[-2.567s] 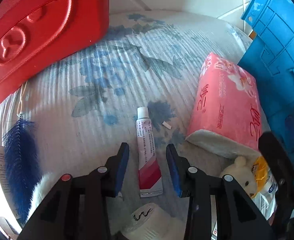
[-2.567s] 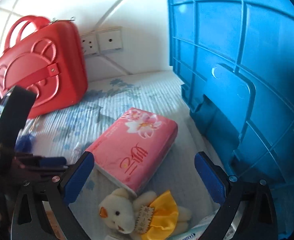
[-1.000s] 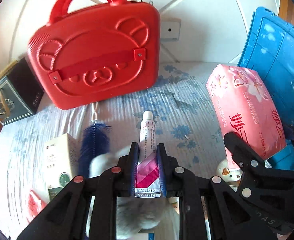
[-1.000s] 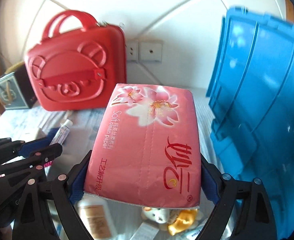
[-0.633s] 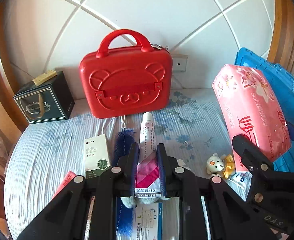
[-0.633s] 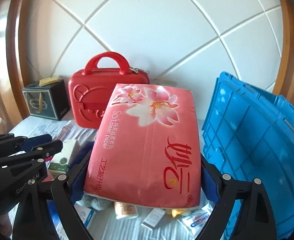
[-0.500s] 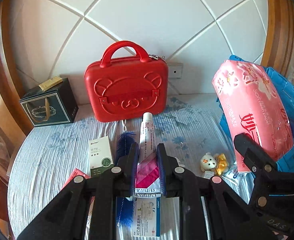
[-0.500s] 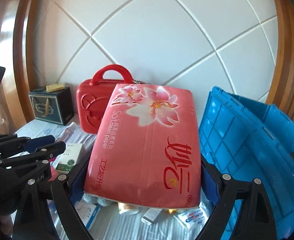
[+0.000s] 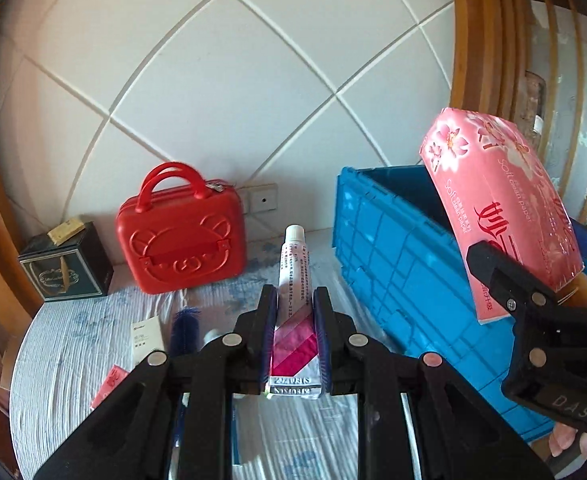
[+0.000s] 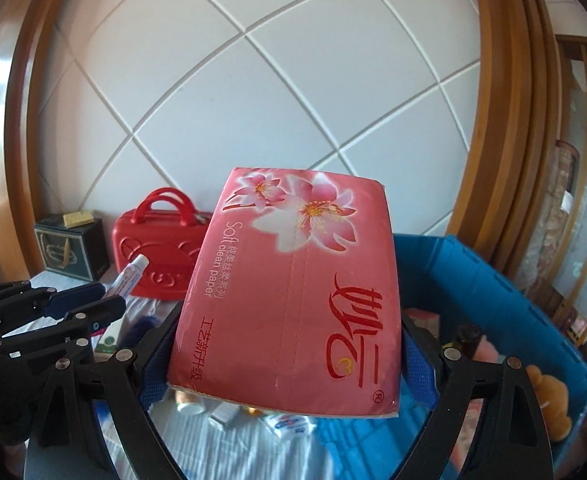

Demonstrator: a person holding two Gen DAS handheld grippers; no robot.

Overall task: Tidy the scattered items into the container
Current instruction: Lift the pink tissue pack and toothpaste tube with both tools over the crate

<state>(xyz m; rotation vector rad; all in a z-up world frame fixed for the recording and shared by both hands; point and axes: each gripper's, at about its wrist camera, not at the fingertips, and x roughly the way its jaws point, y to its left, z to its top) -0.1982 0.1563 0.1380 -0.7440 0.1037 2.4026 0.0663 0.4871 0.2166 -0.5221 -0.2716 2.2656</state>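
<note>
I see a pale blue-flowered bed against a white diamond-panelled wall with wood trim. My left gripper is clamped on a white-and-pink tube; my right gripper is spread wide around a pink tissue pack, held above the blue crate. A red case, dark box and blue brush lie left
</note>
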